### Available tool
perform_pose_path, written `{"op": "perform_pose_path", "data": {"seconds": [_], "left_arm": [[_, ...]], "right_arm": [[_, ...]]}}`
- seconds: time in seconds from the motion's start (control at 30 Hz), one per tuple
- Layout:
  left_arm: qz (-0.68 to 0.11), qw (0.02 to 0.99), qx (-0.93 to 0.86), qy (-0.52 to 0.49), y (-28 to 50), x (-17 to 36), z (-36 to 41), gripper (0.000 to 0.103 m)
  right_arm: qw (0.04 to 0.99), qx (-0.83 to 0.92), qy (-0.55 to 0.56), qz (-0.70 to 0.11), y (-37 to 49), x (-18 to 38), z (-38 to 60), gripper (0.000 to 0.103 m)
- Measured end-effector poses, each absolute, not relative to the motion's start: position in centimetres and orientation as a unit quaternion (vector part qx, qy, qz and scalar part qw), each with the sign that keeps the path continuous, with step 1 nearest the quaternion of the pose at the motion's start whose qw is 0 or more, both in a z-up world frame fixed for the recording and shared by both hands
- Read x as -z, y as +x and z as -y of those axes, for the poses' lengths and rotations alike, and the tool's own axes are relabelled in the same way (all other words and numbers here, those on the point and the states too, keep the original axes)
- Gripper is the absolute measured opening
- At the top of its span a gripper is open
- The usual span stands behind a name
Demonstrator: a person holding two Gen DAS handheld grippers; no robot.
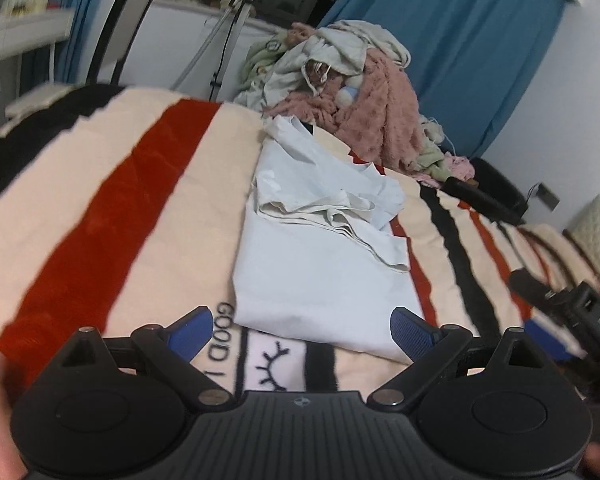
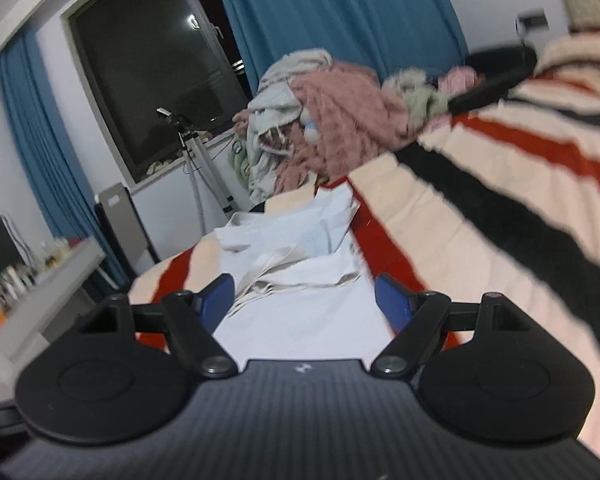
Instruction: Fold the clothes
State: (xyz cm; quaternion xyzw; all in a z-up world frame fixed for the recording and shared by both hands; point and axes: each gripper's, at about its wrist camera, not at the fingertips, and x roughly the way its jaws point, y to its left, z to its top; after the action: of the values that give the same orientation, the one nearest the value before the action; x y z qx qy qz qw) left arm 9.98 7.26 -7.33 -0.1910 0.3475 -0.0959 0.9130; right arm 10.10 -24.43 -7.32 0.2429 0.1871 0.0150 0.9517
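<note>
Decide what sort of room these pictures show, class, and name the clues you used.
Most likely a bedroom: a cream, red and black striped blanket covers what looks like a bed, blue curtains hang beside a dark window, and a heap of pink and pale clothes waits behind a white garment.

Bed point(image 1: 100, 200), carrying striped cream, red and black blanket point(image 1: 148, 168). Lying on it: white garment point(image 1: 312, 264), partly folded, just ahead of the fingers; heap of pink and pale clothes point(image 1: 352, 92) sitting well beyond; black object point(image 1: 480, 196) resting beside the heap.
</note>
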Motion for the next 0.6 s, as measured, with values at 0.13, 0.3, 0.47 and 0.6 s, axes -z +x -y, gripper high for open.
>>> {"op": "perform_pose_path", "data": {"seconds": [0.13, 0.3, 0.47, 0.6], "left_arm": [[-0.385, 0.872, 0.117, -0.28, 11.6, 9.8, -8.6, 0.096], [-0.424, 0.815, 0.134, -0.372, 14.3, 14.1, -9.5, 0.093], [-0.42, 0.795, 0.124, -0.42, 17.5, 17.6, -9.8, 0.076], [-0.401, 0.8, 0.105, -0.433, 18.8, 18.8, -10.6, 0.049]], "right_arm": [[0.918, -0.033, 0.32, -0.232, 11.0, 10.0, 26.3, 0.079], [0.842, -0.046, 0.455, -0.287, 12.6, 15.1, 28.2, 0.08], [0.771, -0.032, 0.553, -0.314, 14.8, 20.1, 28.5, 0.07], [0.765, -0.018, 0.577, -0.287, 16.0, 21.4, 28.8, 0.055]]}}
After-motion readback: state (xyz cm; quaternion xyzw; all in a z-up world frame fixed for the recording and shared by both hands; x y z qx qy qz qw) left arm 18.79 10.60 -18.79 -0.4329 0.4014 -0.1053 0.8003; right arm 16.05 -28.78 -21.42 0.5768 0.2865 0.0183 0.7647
